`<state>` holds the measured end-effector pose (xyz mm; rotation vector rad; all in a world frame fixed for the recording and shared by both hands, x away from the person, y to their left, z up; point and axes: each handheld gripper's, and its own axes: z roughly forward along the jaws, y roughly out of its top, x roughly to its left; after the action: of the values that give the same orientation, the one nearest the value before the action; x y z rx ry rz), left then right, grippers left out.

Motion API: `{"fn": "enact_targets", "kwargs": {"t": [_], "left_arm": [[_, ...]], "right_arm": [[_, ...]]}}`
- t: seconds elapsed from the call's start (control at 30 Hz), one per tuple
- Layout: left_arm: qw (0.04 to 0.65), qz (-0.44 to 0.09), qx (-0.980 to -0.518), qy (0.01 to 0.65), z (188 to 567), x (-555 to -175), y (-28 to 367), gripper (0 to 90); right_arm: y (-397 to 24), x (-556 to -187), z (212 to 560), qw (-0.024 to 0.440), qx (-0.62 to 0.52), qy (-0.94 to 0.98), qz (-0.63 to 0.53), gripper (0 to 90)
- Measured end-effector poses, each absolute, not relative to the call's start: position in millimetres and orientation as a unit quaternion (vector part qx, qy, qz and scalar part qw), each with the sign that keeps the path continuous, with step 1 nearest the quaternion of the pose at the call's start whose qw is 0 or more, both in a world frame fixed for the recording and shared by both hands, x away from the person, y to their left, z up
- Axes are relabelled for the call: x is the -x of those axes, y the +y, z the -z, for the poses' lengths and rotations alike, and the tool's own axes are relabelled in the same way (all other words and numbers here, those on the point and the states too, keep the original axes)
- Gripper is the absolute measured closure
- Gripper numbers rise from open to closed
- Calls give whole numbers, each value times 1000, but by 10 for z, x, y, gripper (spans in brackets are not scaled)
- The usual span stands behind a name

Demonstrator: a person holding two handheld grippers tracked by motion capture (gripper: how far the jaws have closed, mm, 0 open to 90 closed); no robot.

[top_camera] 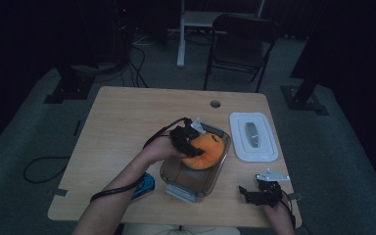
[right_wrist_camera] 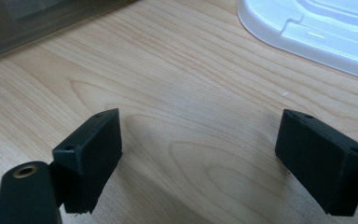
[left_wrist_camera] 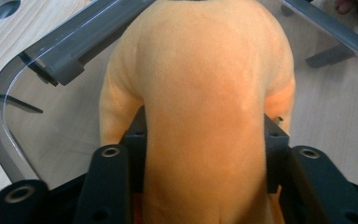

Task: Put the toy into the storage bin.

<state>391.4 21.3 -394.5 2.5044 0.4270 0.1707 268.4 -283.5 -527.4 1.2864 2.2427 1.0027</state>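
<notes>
Orange plush (left_wrist_camera: pixel 205 93) between left tongs (left_wrist_camera: pixel 205 140), over container (left_wrist_camera: pixel 9 93)

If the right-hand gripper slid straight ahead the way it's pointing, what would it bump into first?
Probably the white lid: bare table lies ahead of the right gripper, whose jaws stand open and empty, though depth is hard to judge.

Matt fuzzy orange plush toy (left_wrist_camera: pixel 205 93)

Orange plush toy (top_camera: pixel 208 151), soft, curved, inside clear grey container (top_camera: pixel 176 177), near its far end.
</notes>
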Motion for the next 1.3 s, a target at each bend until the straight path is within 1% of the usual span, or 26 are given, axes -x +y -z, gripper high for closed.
{"fn": "enact_targets", "kwargs": {"t": [0.23, 0.33, 0.37, 0.5, 0.63, 0.87, 1.13, 1.3], "left_arm": [[283, -58, -944, 161, 3972, -3929, 183, 470], [277, -55, -946, 158, 3992, -3936, 171, 443], [274, -49, -948, 156, 4003, -3941, 170, 422], [260, -54, -952, 152, 4012, -3922, 130, 384], [247, -56, -956, 150, 4030, -3913, 90, 375], [237, -49, -959, 146, 4047, -3897, 56, 306], [204, -53, -970, 122, 4085, -3858, -6, 289], [201, -53, -970, 122, 4082, -3853, -8, 255]], "right_arm": [[-2837, -2685, 5274, 183, -456, 795, -356, 141], [-2839, -2686, 5275, 183, -456, 795, -357, 141], [-2841, -2686, 5274, 182, -456, 794, -357, 141], [-2845, -2687, 5274, 181, -456, 794, -358, 141], [-2848, -2685, 5273, 180, -457, 794, -359, 141], [-2855, -2683, 5274, 178, -458, 792, -361, 141], [-2854, -2682, 5274, 178, -458, 793, -361, 141], [-2857, -2682, 5273, 178, -458, 792, -362, 141]]}}
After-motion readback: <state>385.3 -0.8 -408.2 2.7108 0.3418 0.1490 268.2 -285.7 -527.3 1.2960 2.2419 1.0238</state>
